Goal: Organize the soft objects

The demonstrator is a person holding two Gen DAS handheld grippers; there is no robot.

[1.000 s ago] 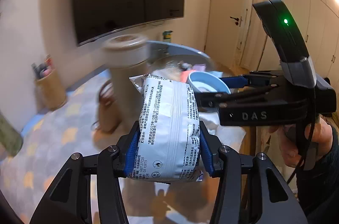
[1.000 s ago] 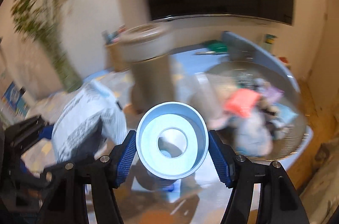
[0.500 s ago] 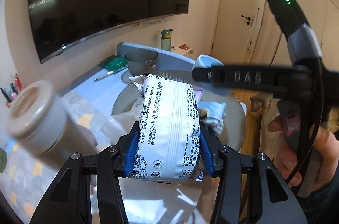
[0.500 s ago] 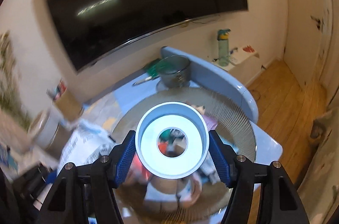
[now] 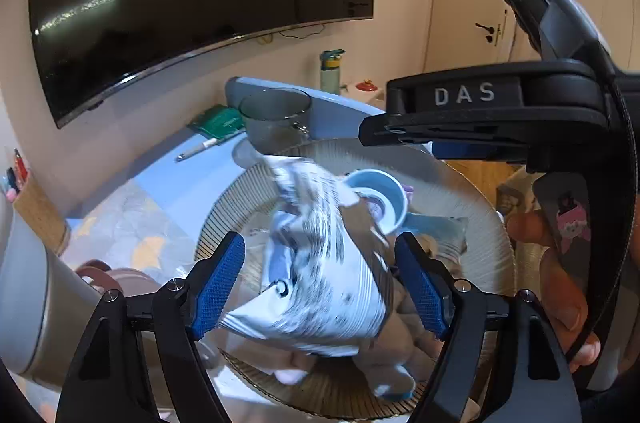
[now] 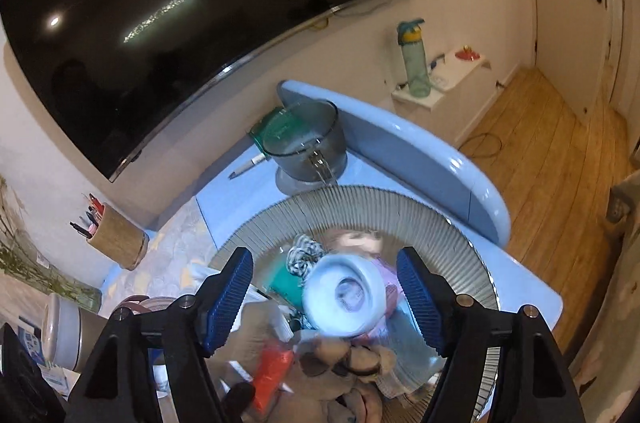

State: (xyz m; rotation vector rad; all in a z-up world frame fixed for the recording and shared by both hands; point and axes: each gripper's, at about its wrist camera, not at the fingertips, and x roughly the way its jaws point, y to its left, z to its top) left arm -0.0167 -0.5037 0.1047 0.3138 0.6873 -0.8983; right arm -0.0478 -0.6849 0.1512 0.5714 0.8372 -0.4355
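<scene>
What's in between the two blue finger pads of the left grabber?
In the left wrist view, the white printed packet sits blurred between the pads of the left gripper, whose jaws are opening; neither pad touches it. The ribbed bowl lies below.

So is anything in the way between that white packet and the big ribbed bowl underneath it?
Nothing visible. The white packet is loose between the opening left tongs, right over the ribbed bowl, which already holds soft things.

Tongs [image 6: 325, 297] opening, blue roll [image 6: 345, 294] loose between, ribbed bowl [image 6: 400, 207] below
</scene>
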